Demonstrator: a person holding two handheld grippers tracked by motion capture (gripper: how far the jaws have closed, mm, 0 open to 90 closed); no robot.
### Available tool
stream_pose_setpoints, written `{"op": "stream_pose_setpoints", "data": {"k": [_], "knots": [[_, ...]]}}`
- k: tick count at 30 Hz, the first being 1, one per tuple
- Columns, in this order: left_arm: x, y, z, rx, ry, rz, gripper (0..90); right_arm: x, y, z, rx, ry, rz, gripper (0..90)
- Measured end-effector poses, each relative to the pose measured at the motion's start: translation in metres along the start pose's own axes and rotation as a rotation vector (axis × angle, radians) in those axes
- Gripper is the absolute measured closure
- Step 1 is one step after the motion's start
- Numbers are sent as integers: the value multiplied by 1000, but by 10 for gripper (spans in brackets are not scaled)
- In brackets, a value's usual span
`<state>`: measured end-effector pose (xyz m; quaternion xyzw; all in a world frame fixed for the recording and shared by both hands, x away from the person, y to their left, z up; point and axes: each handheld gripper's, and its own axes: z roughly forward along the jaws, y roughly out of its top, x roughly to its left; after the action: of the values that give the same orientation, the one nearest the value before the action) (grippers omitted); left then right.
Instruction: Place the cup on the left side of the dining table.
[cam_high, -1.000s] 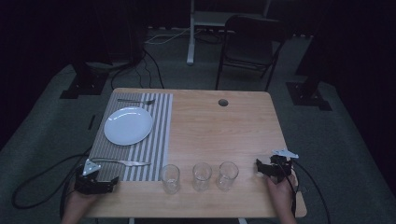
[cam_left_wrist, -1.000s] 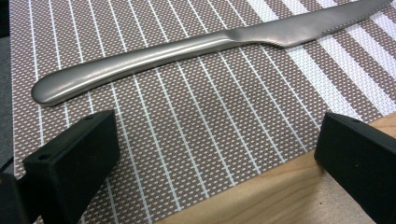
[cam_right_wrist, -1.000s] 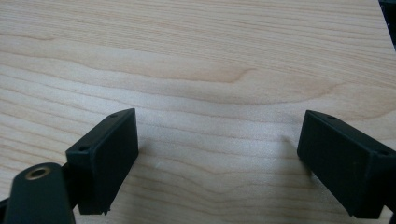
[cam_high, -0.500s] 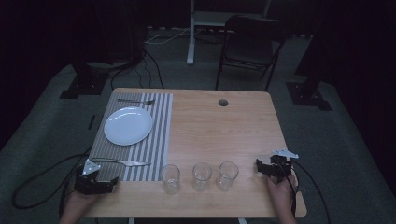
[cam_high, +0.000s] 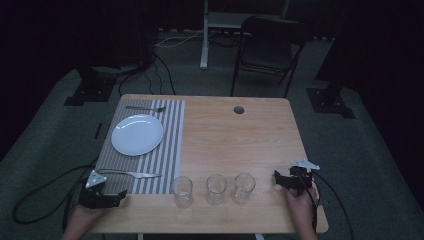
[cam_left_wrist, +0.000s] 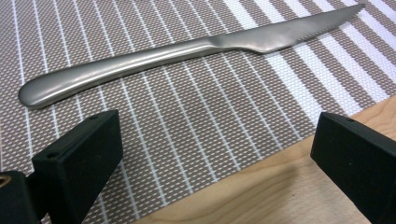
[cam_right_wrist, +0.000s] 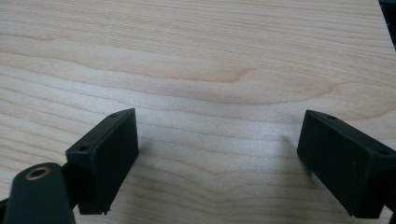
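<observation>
Pale wood-grain table (cam_high: 235, 145) carries everything, and both black two-jaw grippers sit low at its near edge, each in a person's hand. At the near left corner the left gripper (cam_high: 107, 196) has its jaws spread wide apart, holding nothing — in the left gripper view (cam_left_wrist: 212, 163) they straddle the edge where the brown-and-white striped woven placemat (cam_left_wrist: 154, 121) gives way to bare wood. Just ahead of those jaws a dull silver steel table knife (cam_left_wrist: 187, 49) lies flat on the placemat, handle toward the left jaw side, blade running off to the right; it is apart from both jaws. Farther ahead of that gripper on the placemat rests a round white plate (cam_high: 137, 134), and beyond it a silver fork (cam_high: 145, 108) lies across the mat's far end.

The right gripper (cam_high: 283, 181) sits at the near right of the table, its jaws likewise wide apart and empty — the right gripper view (cam_right_wrist: 217, 158) has plain wood between them. Between the two grippers stand three clear drinking glasses (cam_high: 215, 189) in a row, upright, the nearest one just beside the right gripper's jaws
</observation>
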<state>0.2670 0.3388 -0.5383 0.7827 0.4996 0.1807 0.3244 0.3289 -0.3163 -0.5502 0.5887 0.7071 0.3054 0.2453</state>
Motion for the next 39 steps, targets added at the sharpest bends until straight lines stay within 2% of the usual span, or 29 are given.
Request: {"op": "stream_pose_setpoints", "data": {"k": [8, 18, 27, 34, 35, 39], "knots": [[-11, 5, 0, 7, -33, 50, 29, 0, 0, 0, 0, 0, 0, 122], [-22, 11, -5, -12, -82, 75, 29, 0, 0, 0, -1, 0, 0, 122], [-36, 22, -13, -61, -137, 100, 29, 0, 0, 0, -1, 0, 0, 122], [-44, 28, -18, -92, -162, 111, 29, 0, 0, 0, -1, 0, 0, 122], [-46, 30, -19, -94, -175, 115, 29, 0, 0, 0, -1, 0, 0, 122], [-54, 36, -23, -107, -181, 148, 29, 0, 0, 0, -1, 0, 0, 122]]}}
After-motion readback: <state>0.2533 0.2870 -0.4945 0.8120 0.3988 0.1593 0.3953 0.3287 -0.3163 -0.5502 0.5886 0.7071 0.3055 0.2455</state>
